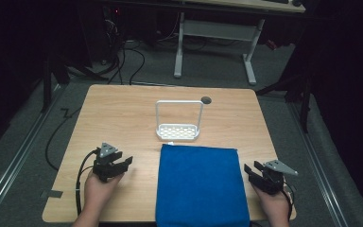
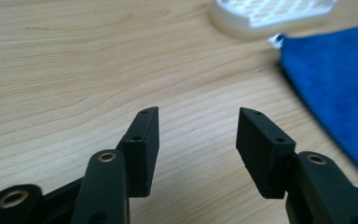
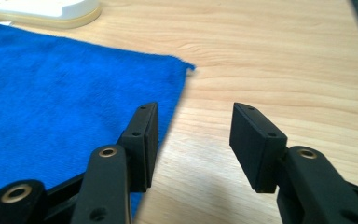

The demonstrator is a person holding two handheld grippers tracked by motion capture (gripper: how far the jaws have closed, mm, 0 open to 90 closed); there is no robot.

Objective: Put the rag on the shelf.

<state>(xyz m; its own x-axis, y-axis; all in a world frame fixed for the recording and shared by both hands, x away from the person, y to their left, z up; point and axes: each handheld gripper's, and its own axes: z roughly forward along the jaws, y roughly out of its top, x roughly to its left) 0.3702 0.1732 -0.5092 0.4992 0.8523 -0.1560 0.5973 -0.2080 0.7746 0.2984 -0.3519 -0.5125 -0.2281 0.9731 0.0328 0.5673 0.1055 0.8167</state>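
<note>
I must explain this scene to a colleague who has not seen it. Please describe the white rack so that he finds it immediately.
Start at the wooden table. A folded blue towel lies on its near half, and the white rack stands just beyond the towel's far edge. It is the only white thing there: a perforated tray with a tall looped handle.

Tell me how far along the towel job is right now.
Nothing looks started. The blue towel lies flat on the table, its far edge just short of the white rack. The left gripper and right gripper rest on the wood either side of it, both open and holding nothing. Gripping the towel and whatever follows is all still ahead.
</note>
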